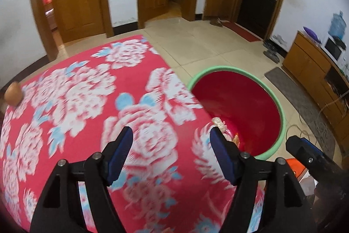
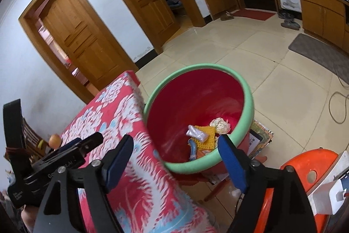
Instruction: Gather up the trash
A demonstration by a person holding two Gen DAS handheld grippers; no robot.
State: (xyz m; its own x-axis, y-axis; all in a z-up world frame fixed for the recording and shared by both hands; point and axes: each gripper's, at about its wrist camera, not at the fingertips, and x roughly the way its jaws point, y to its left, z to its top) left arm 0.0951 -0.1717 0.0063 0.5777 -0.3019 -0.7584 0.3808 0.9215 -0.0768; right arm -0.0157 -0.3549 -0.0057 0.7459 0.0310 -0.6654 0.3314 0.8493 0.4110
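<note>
Trash [image 2: 201, 134] lies at the bottom of the red bin [image 2: 248, 88] with the green rim: a crumpled pale wad, a yellow piece, a silvery wrapper and a blue strip, piled together. Left tongs [image 1: 171, 137] hang over the flowered tablecloth [image 1: 76, 91], fingers spread wide, nothing between them. Right tongs [image 2: 175, 145] stand just short of the bin's near rim, fingers likewise spread and empty, with the bin's mouth ahead of them and slightly to their right.

Step in hand, as a judgement: a drop into the bin looks finished, since both tools are bare and the pile sits inside; the search for the next piece is due. Only one loose thing shows on the cloth, a small brown round object [image 1: 13, 94] far to the left of the left tongs, at the table's edge; whether it counts as trash cannot be told. The next move calls for a swing of the left tongs toward that side, fingers kept apart until they straddle the piece.

Bin's long axis runs roughly upright, mouth pointing up, leaning a little toward the right tongs in their view, though the lens may cause that. Silvery wrapper's long axis runs across the right tongs' line of sight, slanting down toward their right.
</note>
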